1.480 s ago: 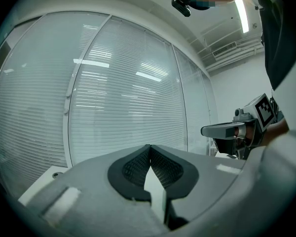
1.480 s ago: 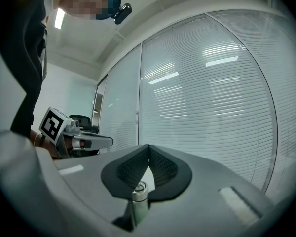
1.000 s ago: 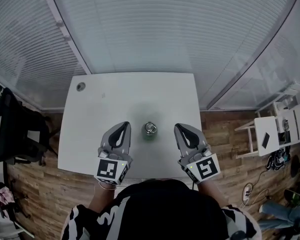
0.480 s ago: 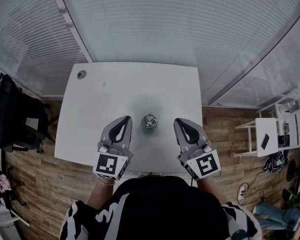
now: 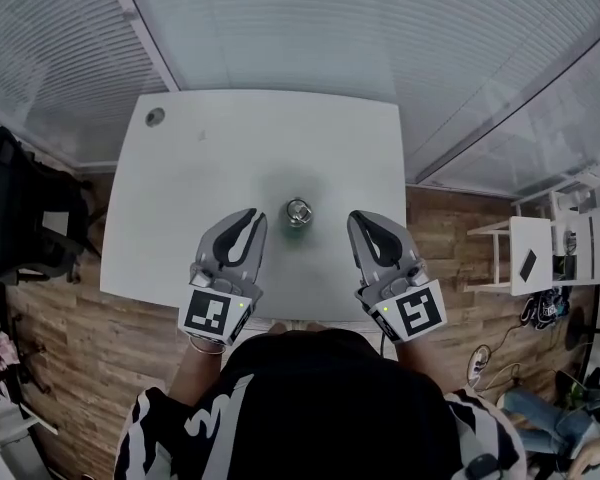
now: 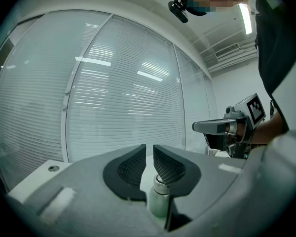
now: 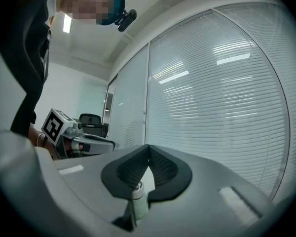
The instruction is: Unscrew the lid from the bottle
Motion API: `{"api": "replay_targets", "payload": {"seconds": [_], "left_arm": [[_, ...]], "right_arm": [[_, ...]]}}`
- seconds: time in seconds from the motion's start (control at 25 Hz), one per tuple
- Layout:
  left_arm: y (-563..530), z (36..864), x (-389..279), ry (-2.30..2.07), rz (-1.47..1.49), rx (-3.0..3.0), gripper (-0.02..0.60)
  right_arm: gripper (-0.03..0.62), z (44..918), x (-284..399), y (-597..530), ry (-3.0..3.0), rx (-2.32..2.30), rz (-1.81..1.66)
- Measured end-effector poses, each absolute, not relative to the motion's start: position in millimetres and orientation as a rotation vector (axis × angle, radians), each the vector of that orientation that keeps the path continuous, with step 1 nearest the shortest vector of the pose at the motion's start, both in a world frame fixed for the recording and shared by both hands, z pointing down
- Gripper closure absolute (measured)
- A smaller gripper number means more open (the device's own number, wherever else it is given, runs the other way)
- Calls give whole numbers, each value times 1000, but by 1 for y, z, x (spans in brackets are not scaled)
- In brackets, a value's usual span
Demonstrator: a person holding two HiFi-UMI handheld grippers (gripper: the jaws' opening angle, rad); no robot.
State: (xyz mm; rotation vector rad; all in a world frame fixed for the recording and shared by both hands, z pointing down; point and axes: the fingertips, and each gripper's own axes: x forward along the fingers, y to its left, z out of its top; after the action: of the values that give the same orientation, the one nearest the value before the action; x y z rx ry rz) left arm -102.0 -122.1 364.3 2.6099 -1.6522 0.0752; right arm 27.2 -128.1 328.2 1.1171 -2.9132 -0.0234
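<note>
Head view: bottle [image 5: 298,225] upright, lid [image 5: 298,209] up; left gripper [image 5: 252,215] jaws just opening, right gripper [image 5: 356,219] shut, both empty.

Bottle [image 5: 299,212] on table [image 5: 220,148], between left gripper [image 5: 254,218] and right gripper [image 5: 356,220], chair [image 5: 20,218] left of table

No readable words, brands or numbers anywhere. Only signs are black-and-white square code markers: one on left cube [image 5: 217,315] of left gripper [image 5: 246,218], one on right cube [image 5: 410,311] of right gripper [image 5: 361,220]. Patterns only, no letters.
</note>
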Motion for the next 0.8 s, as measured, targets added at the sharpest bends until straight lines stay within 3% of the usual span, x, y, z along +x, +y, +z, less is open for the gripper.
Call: {"api": "replay_targets", "payload": {"seconds": [0.52,0.8], "left_arm": [[-117,390,-94,-1570,147,2601,482],[-116,407,-91,-1515,171,2629,416]], "right_arm": [[597,343,26,-130,-2915,1089,13],[597,350,22,-132,-2908,1083,33]]}}
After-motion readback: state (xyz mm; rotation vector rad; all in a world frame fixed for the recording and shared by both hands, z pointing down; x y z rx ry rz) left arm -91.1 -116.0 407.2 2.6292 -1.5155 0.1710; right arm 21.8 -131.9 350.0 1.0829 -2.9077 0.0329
